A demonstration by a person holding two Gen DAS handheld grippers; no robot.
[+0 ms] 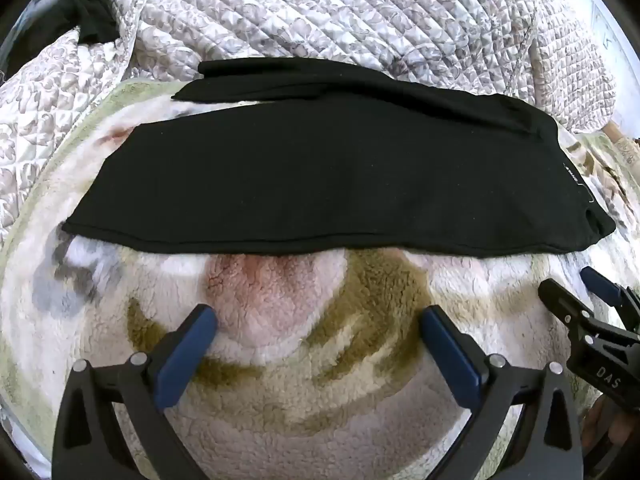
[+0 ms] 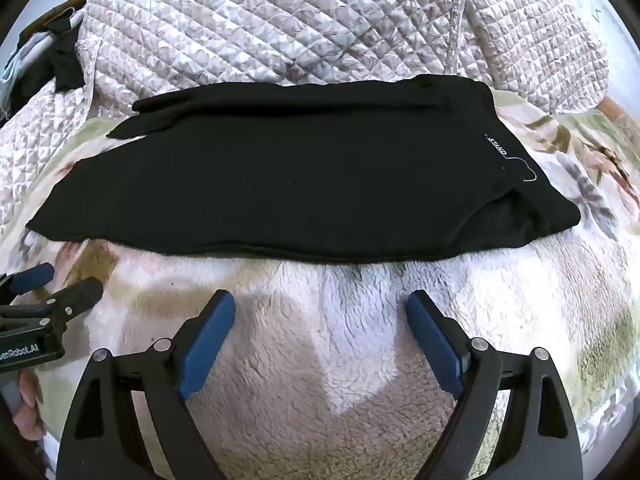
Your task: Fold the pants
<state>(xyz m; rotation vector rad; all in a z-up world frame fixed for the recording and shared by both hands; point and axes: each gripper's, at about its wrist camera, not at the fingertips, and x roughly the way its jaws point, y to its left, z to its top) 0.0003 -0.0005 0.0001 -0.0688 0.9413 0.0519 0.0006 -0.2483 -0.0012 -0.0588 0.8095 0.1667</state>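
Ahead of both your tools, a quilted bedspread (image 1: 360, 20) rises as a puffy bank, its diamond stitching printed with a pale grey-brown floral. Beneath your tools lies a fleece blanket (image 1: 300, 380), shaggy and curled in texture, cream with olive, pink and grey blotches and a pale green border on your left.

The black pants (image 1: 320, 184) lie flat on that fleece, just beyond your fingertips and across your line of reach, as a long band of matte knit. Their near edge is a straight hemmed seam; the far edge shows a second narrower layer poking out toward your left. The waistband end sits ahead and to the right of your right tool, where a small label (image 2: 496, 146) with white lettering and a loose white thread show.

Your left gripper (image 1: 318, 330) is released, its blue-padded fingers (image 1: 188, 354) spread wide over the fleece, holding nothing and short of the cloth. Your right gripper (image 2: 320, 320) is likewise spread, empty, tips just short of the hem. Each tool appears at the edge of the other's view, side by side.
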